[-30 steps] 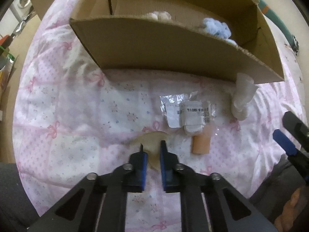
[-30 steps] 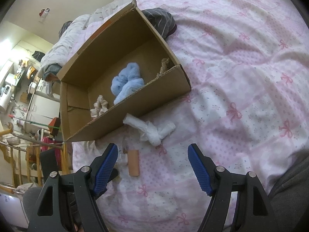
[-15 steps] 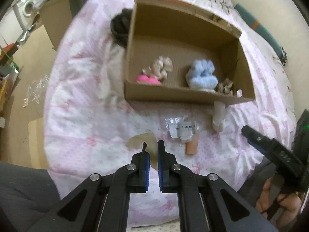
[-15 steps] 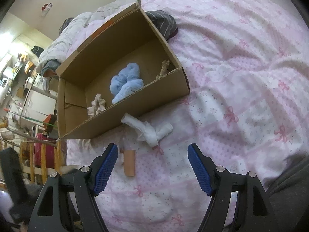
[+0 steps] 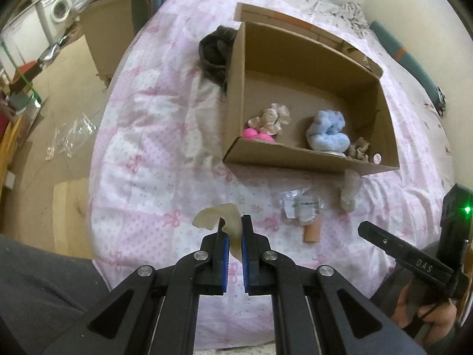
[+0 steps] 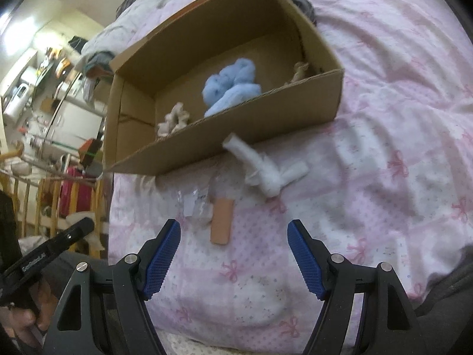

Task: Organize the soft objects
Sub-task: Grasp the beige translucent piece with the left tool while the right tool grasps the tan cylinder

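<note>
Left gripper (image 5: 233, 230): jaws nearly closed, pinching a thin cream-coloured soft piece (image 5: 220, 217). The piece hangs lifted above the bed, its curled edge showing to the left of the fingers.
Bed (image 5: 153, 136): covered by a pink and white quilt with bow print; carries the box and all loose items.
Dark garment (image 5: 214, 50): bunched against the box's far left corner.
Cardboard box (image 5: 295, 158): open-topped, standing on the quilt beyond both grippers.
Box contents, left to right: bright pink item (image 5: 257, 134) in the near left corner; beige ruffled scrunchie (image 5: 270, 118) touching it; fluffy light blue piece (image 5: 326, 133) near the front wall; small tan ruffled piece (image 5: 359, 148) at the right end.
Clear packet with labels (image 5: 301, 204): flat on the quilt in front of the box.
Peach-coloured strip (image 6: 221, 222): on the quilt, its far end tucked under the packet.
White knotted cloth (image 6: 264, 171): on the quilt, one end touching the box's front wall, right of the packet.
Right gripper (image 6: 233, 254): jaws spread wide, nothing between them; held above the quilt, with the peach-coloured strip just beyond its left finger.
Person's hand (image 5: 425, 310): wrapped around the right gripper's handle at the lower right of the left wrist view.
</note>
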`<move>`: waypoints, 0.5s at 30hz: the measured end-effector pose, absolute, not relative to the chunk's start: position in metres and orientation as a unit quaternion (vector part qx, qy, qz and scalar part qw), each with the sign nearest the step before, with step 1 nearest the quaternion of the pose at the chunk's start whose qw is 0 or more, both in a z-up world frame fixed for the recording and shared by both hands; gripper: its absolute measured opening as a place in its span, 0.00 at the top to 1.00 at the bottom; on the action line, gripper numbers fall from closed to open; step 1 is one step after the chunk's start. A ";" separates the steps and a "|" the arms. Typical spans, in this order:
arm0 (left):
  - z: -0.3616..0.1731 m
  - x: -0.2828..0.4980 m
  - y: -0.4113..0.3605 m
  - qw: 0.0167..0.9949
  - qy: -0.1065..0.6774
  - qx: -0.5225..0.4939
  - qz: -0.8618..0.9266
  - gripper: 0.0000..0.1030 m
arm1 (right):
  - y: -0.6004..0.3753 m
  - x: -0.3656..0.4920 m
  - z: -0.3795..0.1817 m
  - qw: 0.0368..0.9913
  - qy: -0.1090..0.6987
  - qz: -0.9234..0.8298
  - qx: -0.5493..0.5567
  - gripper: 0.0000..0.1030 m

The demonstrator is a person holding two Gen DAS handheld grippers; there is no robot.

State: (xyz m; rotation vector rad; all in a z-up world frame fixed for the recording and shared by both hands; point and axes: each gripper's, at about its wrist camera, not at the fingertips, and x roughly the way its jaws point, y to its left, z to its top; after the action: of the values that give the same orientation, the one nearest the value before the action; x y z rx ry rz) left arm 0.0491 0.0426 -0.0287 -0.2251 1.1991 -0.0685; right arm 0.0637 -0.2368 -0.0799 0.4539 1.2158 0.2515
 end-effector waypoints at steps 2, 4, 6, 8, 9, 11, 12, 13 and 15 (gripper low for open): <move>-0.032 0.049 0.043 0.816 0.565 -0.116 -0.033 0.93 | -0.235 0.064 -0.082 0.788 0.569 0.115 0.207 0.23; -0.033 0.049 0.042 0.817 0.564 -0.115 -0.029 0.93 | -0.235 0.065 -0.084 0.786 0.573 0.111 0.203 0.23; -0.034 0.049 0.041 0.819 0.562 -0.114 -0.023 0.93 | -0.231 0.066 -0.088 0.785 0.580 0.108 0.189 0.23; -0.031 0.048 0.042 0.826 0.552 -0.118 -0.013 0.93 | -0.225 0.068 -0.092 0.785 0.586 0.105 0.170 0.23; -0.028 0.048 0.042 0.830 0.545 -0.117 -0.012 0.93 | -0.222 0.069 -0.094 0.786 0.589 0.102 0.158 0.23; -0.026 0.048 0.044 0.834 0.538 -0.122 -0.011 0.93 | -0.216 0.073 -0.100 0.784 0.596 0.099 0.139 0.23; -0.026 0.048 0.046 0.833 0.538 -0.128 -0.011 0.94 | -0.213 0.075 -0.103 0.783 0.600 0.099 0.133 0.25; -0.026 0.049 0.047 0.831 0.540 -0.131 -0.012 0.93 | -0.210 0.077 -0.105 0.782 0.602 0.100 0.126 0.29; -0.029 0.050 0.048 0.827 0.545 -0.139 -0.014 0.93 | -0.202 0.079 -0.111 0.778 0.609 0.105 0.111 0.38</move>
State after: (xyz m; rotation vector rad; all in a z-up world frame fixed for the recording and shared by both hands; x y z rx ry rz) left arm 0.0505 0.0479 -0.0285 -0.2954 1.1566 -0.0298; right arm 0.0791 -0.2020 -0.1113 0.2394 1.3170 0.2281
